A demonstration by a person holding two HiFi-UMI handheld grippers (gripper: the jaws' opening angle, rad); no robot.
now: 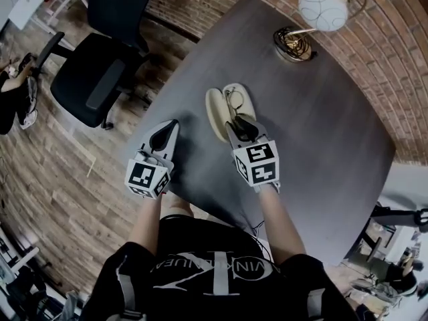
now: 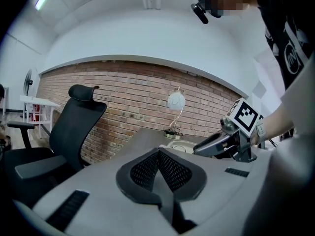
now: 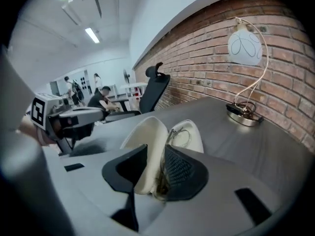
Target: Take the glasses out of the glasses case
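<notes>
Black office chair [image 1: 100, 65] stands off the worktop's [image 1: 314, 139] left edge and plays no part.

Next comes the left gripper [image 1: 167, 131], low over the bare grey surface. Its own view shows the mesh-padded jaws pressed together with nothing between them. It points away from the person and lies beside the case but apart from it, with its tips about level with the case's near end.

The cream glasses case [image 1: 215, 116] lies open in the middle of the worktop. Its two halves sit side by side, and its long axis runs away from the person. In the right gripper view the left half stands tilted up, while the right half lies flat and holds the thin wire-framed glasses [image 3: 180, 131], not yet lifted out.

The right gripper [image 1: 242, 123] comes in at the near end, in line with that long axis. Its jaws are clamped across the near end of the raised half, and the cream shell fills the gap between the pads. Something brownish is pinched in beside the shell. It may be part of the glasses, but I cannot tell.

So the glasses lie straight ahead of the right jaws and a little to their right. This hand is much the nearer, so the pull is likely its job. The idle left gripper could steady the shell from its side.

A globe lamp [image 1: 322, 8] stands at far right, well clear.
</notes>
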